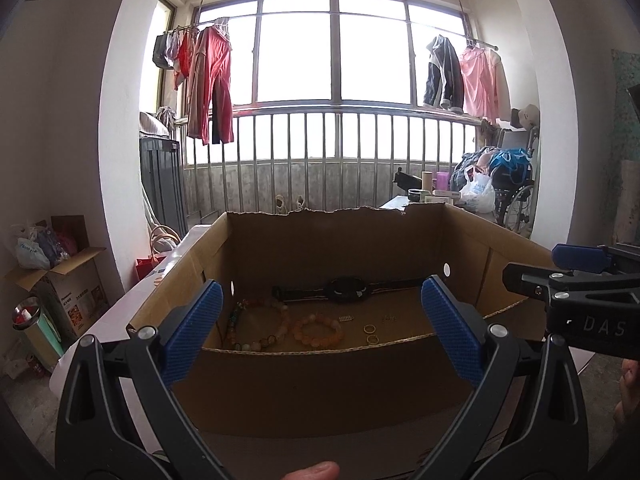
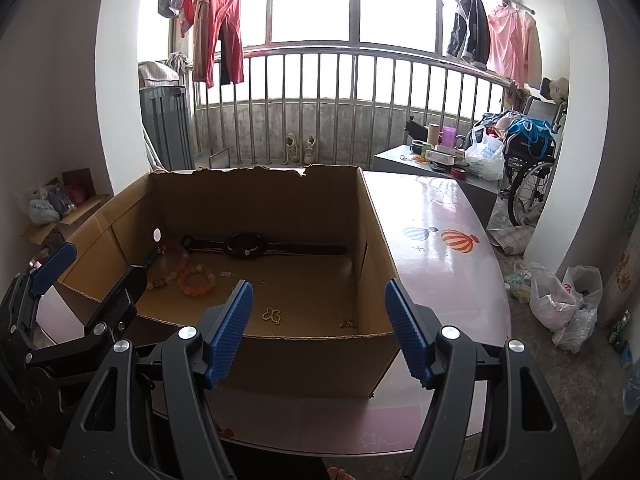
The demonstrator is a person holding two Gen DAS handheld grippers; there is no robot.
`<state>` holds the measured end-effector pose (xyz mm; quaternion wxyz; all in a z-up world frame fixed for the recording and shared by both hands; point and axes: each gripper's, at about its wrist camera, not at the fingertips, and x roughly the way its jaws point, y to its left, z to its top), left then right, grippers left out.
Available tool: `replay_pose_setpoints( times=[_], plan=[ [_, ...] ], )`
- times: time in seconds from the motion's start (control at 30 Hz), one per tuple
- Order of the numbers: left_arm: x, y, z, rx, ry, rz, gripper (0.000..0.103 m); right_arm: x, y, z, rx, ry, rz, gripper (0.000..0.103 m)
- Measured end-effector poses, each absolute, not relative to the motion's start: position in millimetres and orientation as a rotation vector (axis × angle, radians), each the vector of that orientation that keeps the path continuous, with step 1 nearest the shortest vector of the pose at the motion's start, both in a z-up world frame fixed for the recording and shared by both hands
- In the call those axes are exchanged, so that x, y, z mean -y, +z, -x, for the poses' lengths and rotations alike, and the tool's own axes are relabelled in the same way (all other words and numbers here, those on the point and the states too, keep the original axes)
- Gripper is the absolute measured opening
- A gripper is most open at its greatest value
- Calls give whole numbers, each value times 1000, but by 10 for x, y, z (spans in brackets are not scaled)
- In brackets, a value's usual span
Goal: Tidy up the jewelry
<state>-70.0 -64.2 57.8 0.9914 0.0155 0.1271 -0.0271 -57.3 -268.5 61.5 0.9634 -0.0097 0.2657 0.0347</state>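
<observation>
Both grippers are hovering just outside the near wall of the open brown cardboard box (image 2: 372,240), which is sitting on a glossy pink table printed with hot-air balloons (image 2: 440,216). The left gripper (image 1: 322,332) is holding its blue ribbed pads spread wide with nothing between them, and the right gripper (image 2: 318,332) is doing the same, its jaws parted and empty; both look to be waiting at the rim for a clear line down to the floor of the box. The jewelry is lying loose there: a black wristwatch with its strap stretched flat (image 2: 244,245) is resting along the far wall, an orange beaded bracelet (image 1: 318,330) is sitting near the middle, and a longer string of mixed pale and green beads (image 1: 256,326) is curling toward the left wall. Two small gold rings (image 1: 371,334) are lying just beside the bracelet, while a pale butterfly-shaped ornament (image 2: 272,315) is lying closest to the right gripper, probably the easiest piece for it to reach first.
</observation>
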Motion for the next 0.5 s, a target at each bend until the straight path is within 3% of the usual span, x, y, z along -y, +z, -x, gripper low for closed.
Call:
replay_pose_setpoints(
  times=[0.5],
  plan=[
    [638,599,694,-290,-69,-36,96,2659,587,619,-504,47,19,67]
  ],
)
